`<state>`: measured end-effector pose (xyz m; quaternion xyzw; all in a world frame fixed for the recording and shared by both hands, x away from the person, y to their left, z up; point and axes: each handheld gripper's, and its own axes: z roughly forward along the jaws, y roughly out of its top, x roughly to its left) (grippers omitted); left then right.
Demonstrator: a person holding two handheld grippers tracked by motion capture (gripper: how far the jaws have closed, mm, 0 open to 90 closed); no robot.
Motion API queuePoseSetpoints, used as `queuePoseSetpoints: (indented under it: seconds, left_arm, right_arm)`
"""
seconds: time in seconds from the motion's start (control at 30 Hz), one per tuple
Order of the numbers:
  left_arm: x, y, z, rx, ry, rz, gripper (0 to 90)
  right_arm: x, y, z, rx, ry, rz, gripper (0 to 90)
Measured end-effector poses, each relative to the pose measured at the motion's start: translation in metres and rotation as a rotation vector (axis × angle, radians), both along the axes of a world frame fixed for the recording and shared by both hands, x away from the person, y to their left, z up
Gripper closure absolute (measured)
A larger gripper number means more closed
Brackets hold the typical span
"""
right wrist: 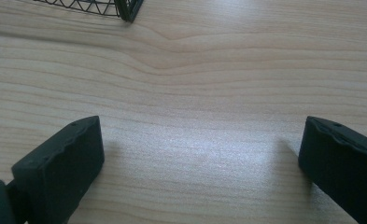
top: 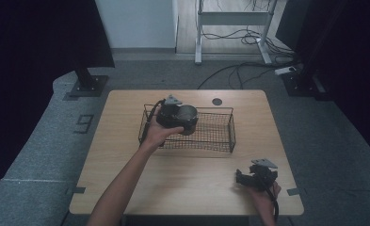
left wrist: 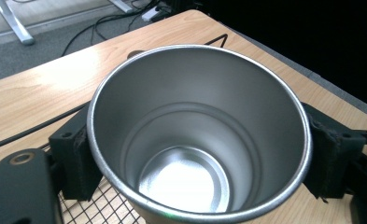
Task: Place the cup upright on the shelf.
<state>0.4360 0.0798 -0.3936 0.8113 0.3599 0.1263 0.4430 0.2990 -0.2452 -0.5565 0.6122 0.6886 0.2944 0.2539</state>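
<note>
Over the basket: the left gripper (top: 184,118) is holding a metal cup (top: 188,119) above the left part of the wire basket (top: 231,136), which is sitting on the wooden table (top: 182,188).
Left gripper state: its jaws are clamping the cup's wall from both sides, one black pad (left wrist: 76,154) pressing on each flank just below the rim.
Cup axis: the cup is standing roughly upright, mouth up and empty inside (left wrist: 186,179).
Direction of the move: the basket floor is lying straight below the cup, so the judgement is that a short lowering is all that remains.
Nearer hand: the left one is at the basket; the right gripper (top: 248,179) is resting near the table's front right corner, well apart.
Right gripper state: its jaws are standing wide apart over bare wood, gripping nothing (right wrist: 200,158).
Writing: no brand, label or lettering is showing on the cup or basket.
</note>
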Motion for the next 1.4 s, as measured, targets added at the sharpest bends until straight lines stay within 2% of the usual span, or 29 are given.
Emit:
queuePoseSetpoints:
  seconds: [0.2, 0.4, 0.6, 0.77, 1.0, 1.2, 1.4]
  left_arm:
    - [0.012, 0.001, -0.008, 0.016, 0.013, 0.026, 15.8]
    - [0.020, 0.001, -0.014, 0.008, 0.029, 0.031, 15.8]
    - [0.029, -0.001, -0.024, 0.032, 0.055, 0.047, 15.8]
    - [0.034, -0.003, -0.029, 0.028, 0.074, 0.052, 15.8]
    - [0.040, -0.007, -0.039, 0.064, 0.092, 0.053, 15.8]
    - [0.043, -0.009, -0.043, 0.062, 0.104, 0.058, 15.8]
    - [0.047, -0.011, -0.049, 0.086, 0.118, 0.066, 15.8]
  right_arm:
    - [0.000, 0.000, 0.000, 0.000, 0.001, 0.002, 0.4]
    - [0.000, 0.000, 0.000, 0.000, 0.001, 0.002, 0.4]
    - [0.000, 0.000, 0.000, 0.001, 0.001, 0.002, 0.4]
    - [0.000, 0.000, 0.000, 0.001, 0.001, 0.002, 0.4]
    - [0.000, 0.000, 0.000, 0.001, 0.001, 0.002, 0.5]
    - [0.000, 0.000, 0.000, 0.001, 0.001, 0.002, 0.5]
    - [0.000, 0.000, 0.000, 0.001, 0.001, 0.002, 0.5]
